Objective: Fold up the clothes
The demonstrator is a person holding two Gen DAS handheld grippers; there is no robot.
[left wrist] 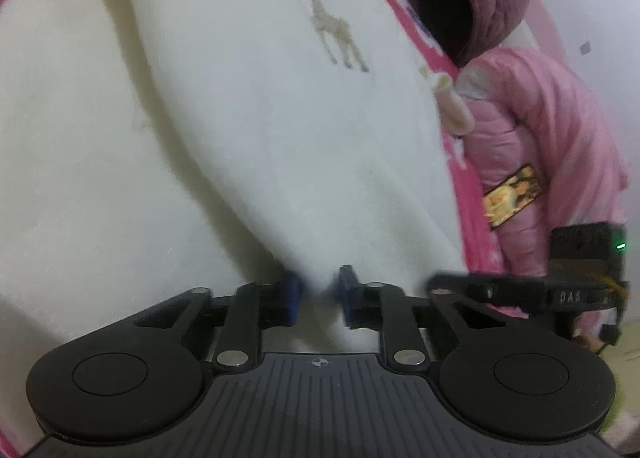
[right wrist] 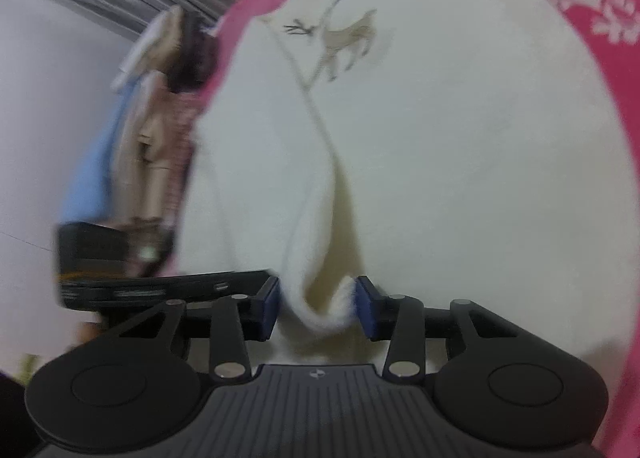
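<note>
Both wrist views look down, close over the same white garment [left wrist: 248,130] from opposite sides.

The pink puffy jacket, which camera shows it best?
The left wrist view: the pink puffy jacket lies in full view at the right, beside the white garment. The right wrist view shows none of it.

One white deer-print garment [left wrist: 248,130], one pink puffer jacket [left wrist: 536,130], two grippers [left wrist: 319,294].
</note>
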